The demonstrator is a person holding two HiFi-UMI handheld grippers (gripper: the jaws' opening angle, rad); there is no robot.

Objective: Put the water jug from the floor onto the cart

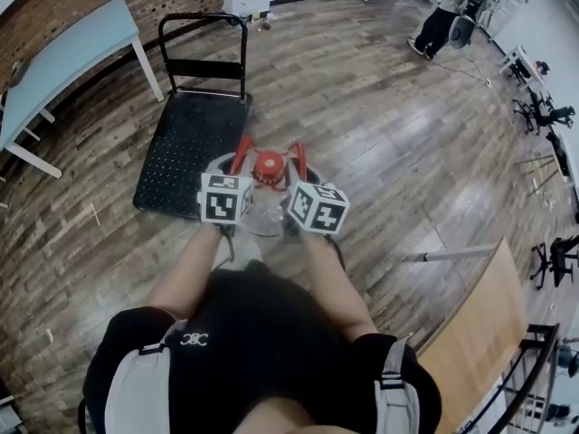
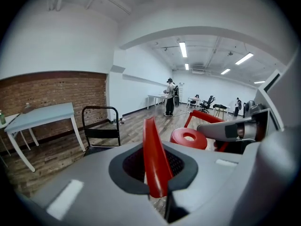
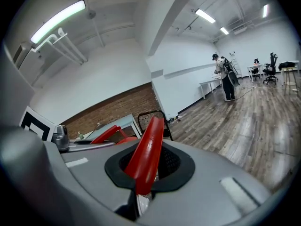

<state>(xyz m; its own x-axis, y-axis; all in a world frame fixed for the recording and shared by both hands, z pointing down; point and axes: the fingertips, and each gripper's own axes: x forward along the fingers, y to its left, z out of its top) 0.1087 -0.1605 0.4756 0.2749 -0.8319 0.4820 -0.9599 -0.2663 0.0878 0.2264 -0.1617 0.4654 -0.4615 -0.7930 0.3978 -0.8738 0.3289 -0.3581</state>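
Observation:
The water jug (image 1: pixel 263 217) is a clear bottle with a red cap (image 1: pixel 269 165) and two red handles, hanging just off the near right corner of the black cart (image 1: pixel 185 143). My left gripper (image 1: pixel 239 172) is shut on the left handle (image 2: pixel 151 140), which stands upright between its jaws (image 2: pixel 155 175). My right gripper (image 1: pixel 293 179) is shut on the right handle (image 3: pixel 149 145), gripped low in its jaws (image 3: pixel 142 185). The cap (image 2: pixel 189 138) and the right gripper (image 2: pixel 235 128) show in the left gripper view. The jug's lower body is hidden behind the marker cubes.
The cart's push bar (image 1: pixel 204 43) stands at its far end. A light blue table (image 1: pixel 63 57) runs along the brick wall at left. A wooden panel (image 1: pixel 470 333) lies at lower right. A person (image 1: pixel 448 16) stands far off by white desks, near office chairs (image 1: pixel 543 111).

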